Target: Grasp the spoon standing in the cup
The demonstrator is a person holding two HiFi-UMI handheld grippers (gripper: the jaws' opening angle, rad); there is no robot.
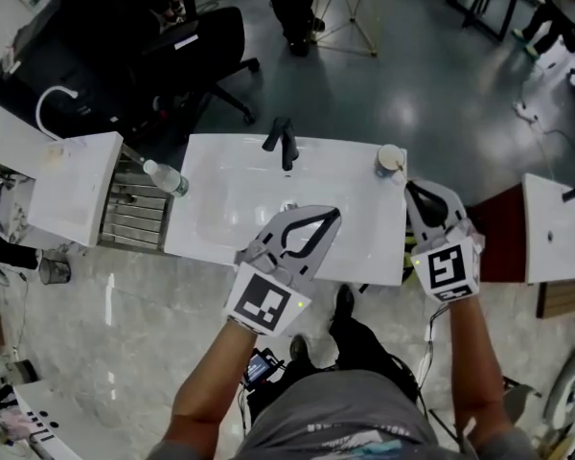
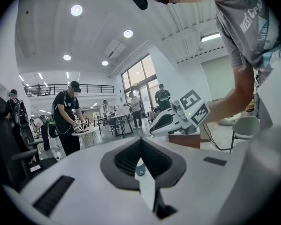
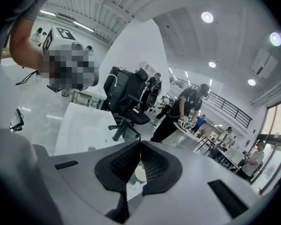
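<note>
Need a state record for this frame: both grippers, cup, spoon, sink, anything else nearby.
left gripper: shut, nothing in it, over the sink basin
right gripper: shut, nothing in it, close to the cup but apart from it
cup: upright on the sink's back right corner
spoon: a thin piece seems to lean out of the cup; not gripped
sink: white, with a black faucet at the back
bottle: lying at the sink's left edge

Below me sits a white sink (image 1: 232,201) with a black tap (image 1: 286,147); a clear bottle (image 1: 165,177) lies by its left edge, a black chair (image 1: 187,51) beyond.
</note>
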